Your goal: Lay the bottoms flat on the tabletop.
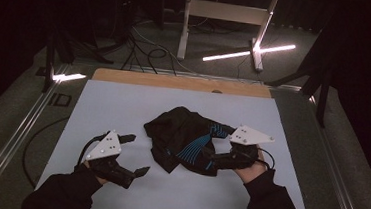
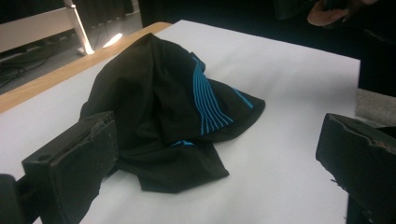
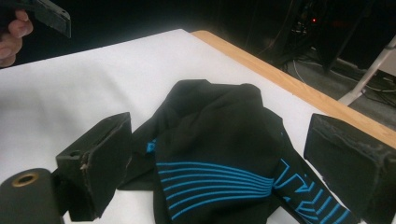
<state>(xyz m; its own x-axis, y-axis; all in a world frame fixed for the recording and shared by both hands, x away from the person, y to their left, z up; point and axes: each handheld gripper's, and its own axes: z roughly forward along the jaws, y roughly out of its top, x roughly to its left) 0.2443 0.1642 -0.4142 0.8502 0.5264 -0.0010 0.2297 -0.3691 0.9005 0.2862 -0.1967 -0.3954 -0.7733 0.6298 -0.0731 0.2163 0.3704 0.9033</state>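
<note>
The bench (image 1: 123, 104), covered by a white sheet, carries a crumpled black garment (image 1: 183, 137) with blue stripes near its centre. My right hand-held gripper (image 1: 209, 161) sits at the garment's right edge with its jaws apart, one on each side of the striped fabric in the right gripper view, not clamped on it. My left hand-held gripper (image 1: 137, 156) rests just left of the garment, jaws apart, clear of the cloth.
</note>
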